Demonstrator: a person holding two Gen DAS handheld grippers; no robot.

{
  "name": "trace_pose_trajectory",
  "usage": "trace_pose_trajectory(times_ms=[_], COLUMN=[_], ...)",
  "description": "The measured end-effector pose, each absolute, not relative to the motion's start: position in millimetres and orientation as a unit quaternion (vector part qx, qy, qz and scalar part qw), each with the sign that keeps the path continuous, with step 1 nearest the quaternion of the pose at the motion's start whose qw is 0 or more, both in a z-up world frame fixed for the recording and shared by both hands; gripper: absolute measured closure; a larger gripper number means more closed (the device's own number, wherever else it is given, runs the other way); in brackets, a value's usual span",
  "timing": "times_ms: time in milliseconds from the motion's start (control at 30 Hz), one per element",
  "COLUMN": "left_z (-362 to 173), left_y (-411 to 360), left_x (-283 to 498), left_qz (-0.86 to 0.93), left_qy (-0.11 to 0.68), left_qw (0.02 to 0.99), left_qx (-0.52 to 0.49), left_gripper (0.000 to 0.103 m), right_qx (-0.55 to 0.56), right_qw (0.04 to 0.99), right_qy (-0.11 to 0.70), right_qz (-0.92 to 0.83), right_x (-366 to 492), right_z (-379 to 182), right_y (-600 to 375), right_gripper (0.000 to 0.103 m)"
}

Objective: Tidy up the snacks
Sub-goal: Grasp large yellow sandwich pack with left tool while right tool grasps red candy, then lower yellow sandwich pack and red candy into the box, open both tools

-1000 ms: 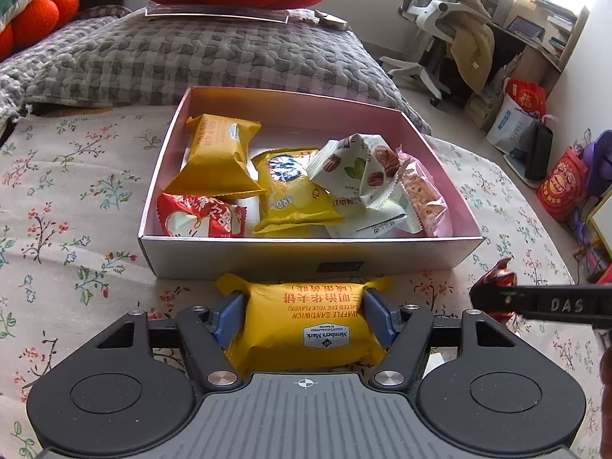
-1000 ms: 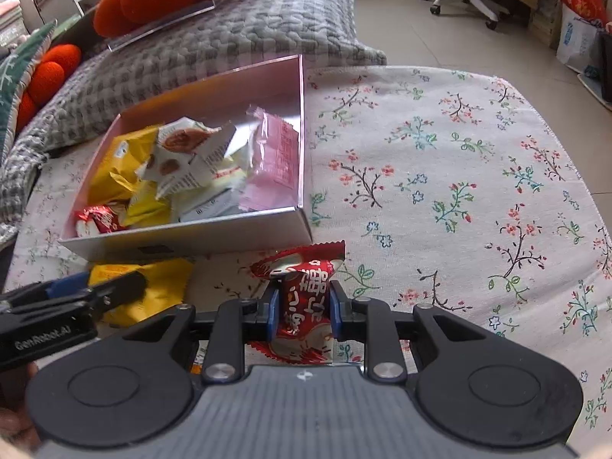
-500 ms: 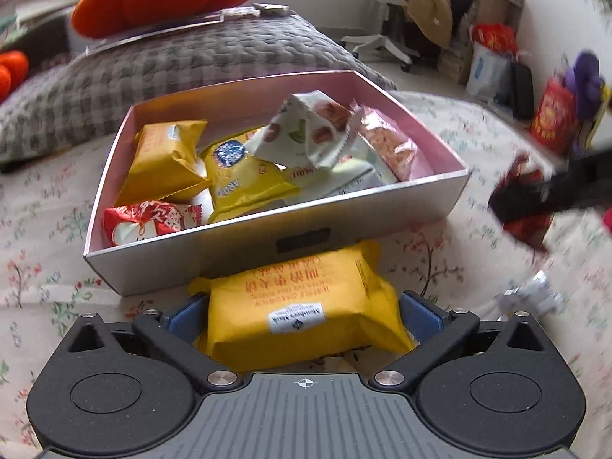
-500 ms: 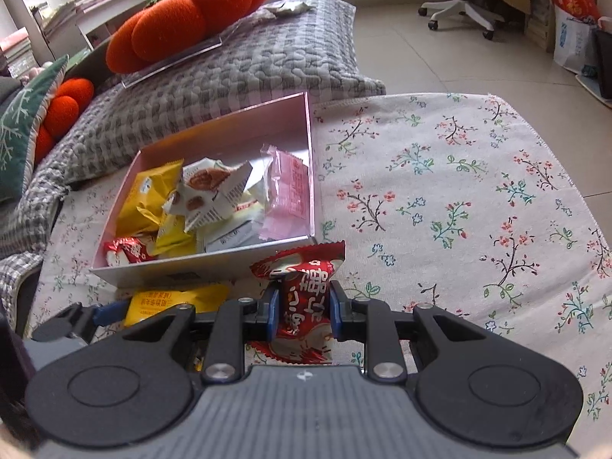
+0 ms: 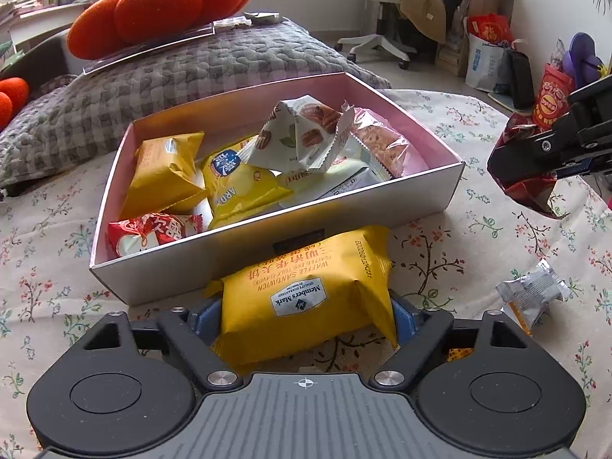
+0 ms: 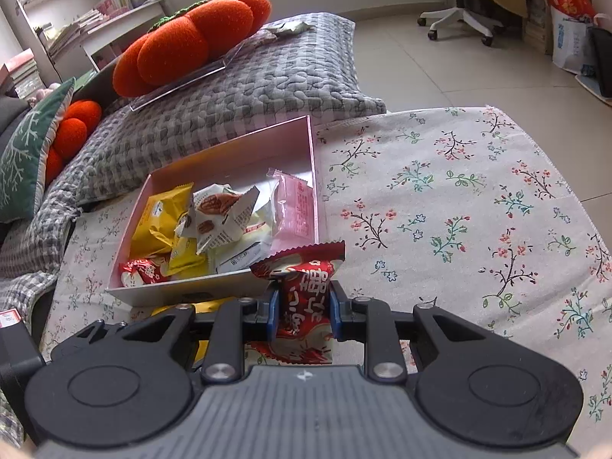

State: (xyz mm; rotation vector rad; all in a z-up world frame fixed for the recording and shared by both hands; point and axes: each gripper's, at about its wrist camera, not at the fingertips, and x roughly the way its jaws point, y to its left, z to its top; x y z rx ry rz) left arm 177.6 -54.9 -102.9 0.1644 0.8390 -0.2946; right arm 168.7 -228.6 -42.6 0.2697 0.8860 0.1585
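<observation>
Filling box [image 5: 267, 237]: several snacks in. R gripper [image 6: 302, 315] clamps red pack [image 6: 306, 298]; L gripper [image 5: 306, 315] just narrowed round yellow waffle pack [image 5: 306, 290], grip unclear; silver pack [image 5: 531, 294] left.

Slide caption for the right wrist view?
Right gripper holds a red snack packet beside the pink box of snacks.

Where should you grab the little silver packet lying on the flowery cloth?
Take the silver packet across its puffy middle, coming down from above. It lies flat on the flowery cloth, apart from the other snacks, so the fingers can likely close on its two long sides; its crimped ends look thin and slippery.
</observation>
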Motion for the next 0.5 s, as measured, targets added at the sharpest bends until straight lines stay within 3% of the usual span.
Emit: trace_pose_trajectory(times_ms=[167, 500], left_z=[-94, -78], left_y=[-50, -45], left_x=[177, 171], left_qz=[-0.149, -0.166], left_qy=[0.409, 0.408], left_qw=[0.899, 0.898], left_qx=[0.056, 0.018], left_gripper=[0.025, 0.025], right_qx=[0.138, 0.151], right_qw=[0.893, 0.893], right_qy=[0.422, 0.418], right_qz=[0.079, 0.077], right_x=[168, 169], right_z=[-41, -40], right_y=[-230, -238], right_gripper=[0.080, 0.080])
